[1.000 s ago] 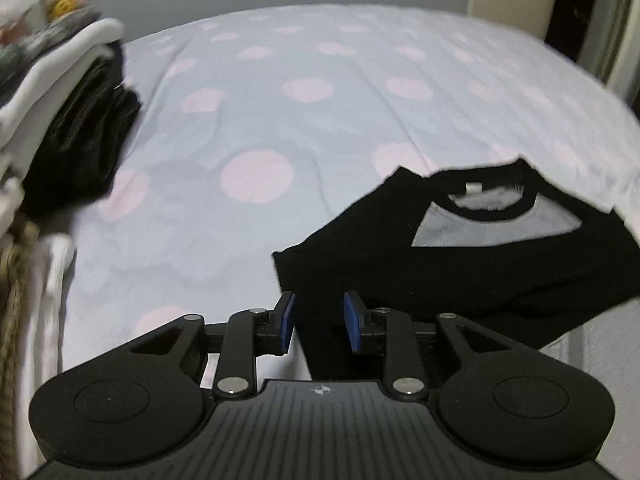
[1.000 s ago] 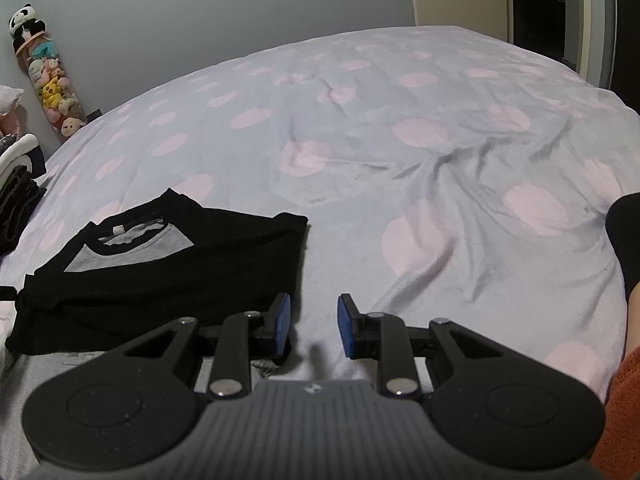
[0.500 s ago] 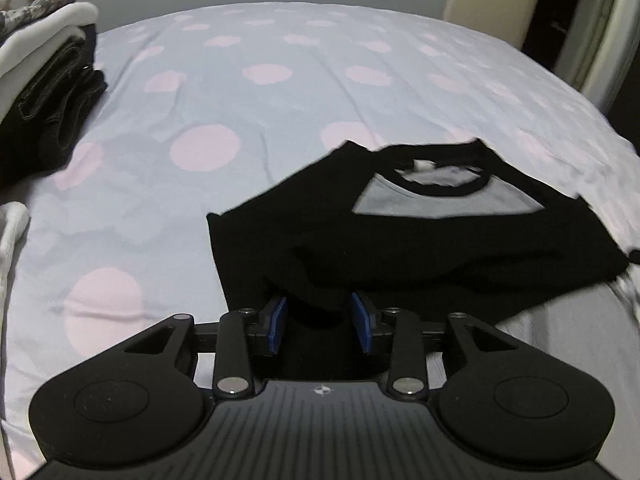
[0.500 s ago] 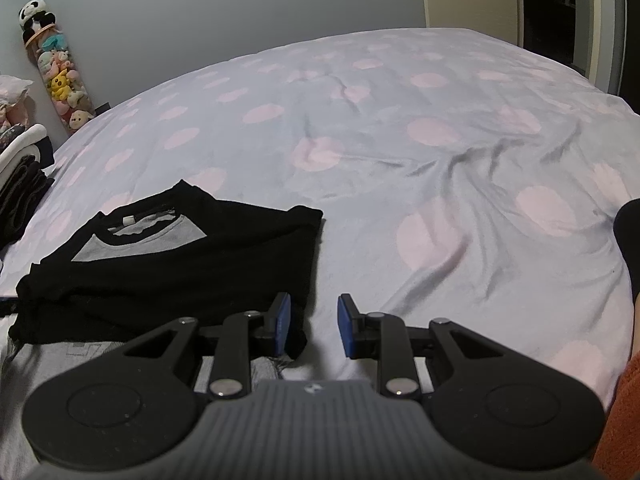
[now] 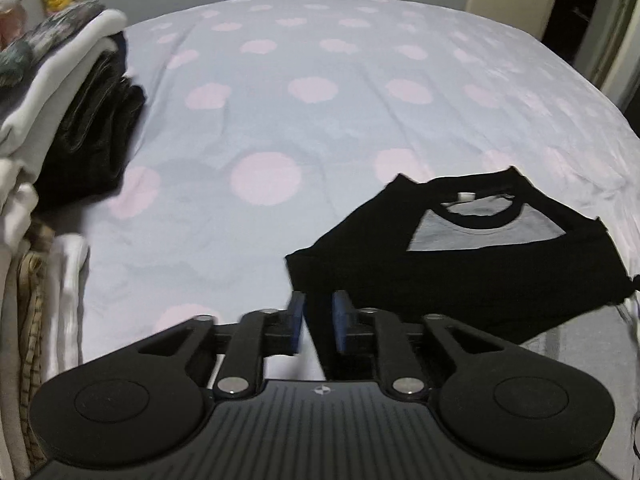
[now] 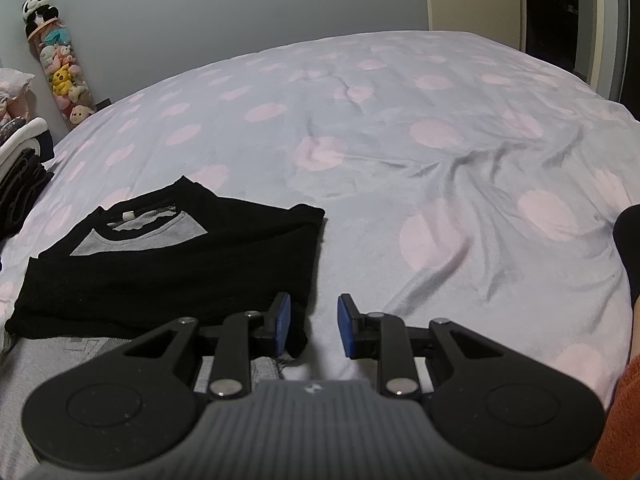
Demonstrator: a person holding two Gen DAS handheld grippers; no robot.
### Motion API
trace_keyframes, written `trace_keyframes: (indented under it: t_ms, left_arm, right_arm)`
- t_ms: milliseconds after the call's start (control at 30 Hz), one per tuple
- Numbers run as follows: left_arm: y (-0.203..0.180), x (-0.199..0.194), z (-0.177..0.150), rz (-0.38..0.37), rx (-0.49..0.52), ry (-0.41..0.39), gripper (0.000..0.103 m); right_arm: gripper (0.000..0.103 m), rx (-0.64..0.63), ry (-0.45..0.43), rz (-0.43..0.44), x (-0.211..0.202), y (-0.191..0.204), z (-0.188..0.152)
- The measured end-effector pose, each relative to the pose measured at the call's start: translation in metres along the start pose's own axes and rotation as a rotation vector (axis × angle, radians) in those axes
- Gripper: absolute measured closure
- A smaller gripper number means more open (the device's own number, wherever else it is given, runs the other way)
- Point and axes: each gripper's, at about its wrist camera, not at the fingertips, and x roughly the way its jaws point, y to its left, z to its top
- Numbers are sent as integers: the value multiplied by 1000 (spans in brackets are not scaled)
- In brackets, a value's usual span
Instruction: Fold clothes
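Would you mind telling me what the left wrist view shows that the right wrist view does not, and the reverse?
Only the left wrist view shows the left gripper, open at the black and grey raglan shirt's edge, and the beige checked fabric. Only the right wrist view shows the right gripper, open, the panda-topped tube of plush toys and an orange sleeve. Both show the shirt, the pink-dotted lilac bedsheet and the stack of folded clothes.

shirt (image 6: 168,264): black, grey | bedspread (image 6: 400,128): lilac, pink dots
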Motion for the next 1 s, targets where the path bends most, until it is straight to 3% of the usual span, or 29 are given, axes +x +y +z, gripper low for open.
trace_keyframes:
  t_ms: [67,133,233,333,400,467,567,700,733,800,1000]
  left_arm:
    - [2,0,-6,-20,-14,-1,80]
    - [-3,0,-15,-37,13,-4,73]
    - [-18,1,-28,-50,80,-14,48]
    - [-29,11,-37,-58,82,-13,46]
    - [-30,23,-39,-61,35,-5,50]
    - [-29,36,-41,-69,6,10,83]
    - [-27,44,-42,-58,-39,25,90]
    - [-28,42,-43,-43,-27,28,94]
    - [-28,42,-43,-38,-23,30,94]
    - [-28,44,-43,-32,-29,35,94]
    - [-28,40,-43,-14,-29,37,93]
  right_arm:
    - [74,7,-1,-3,0,-1,0]
    - [74,13,-3,-4,-1,-2,0]
    - [74,14,-5,2,-1,-2,0]
    - [74,30,-2,17,-3,-3,-1]
    - [74,41,-4,29,-4,-4,-2]
    - [74,41,-12,35,-3,-4,-1]
    - [74,46,-11,56,0,-3,0]
    - [74,47,-29,122,-7,-1,0]
    - [74,39,-15,114,-4,0,-1]
    - [88,22,17,94,2,2,-4]
    - [90,-15,99,39,16,3,-11]
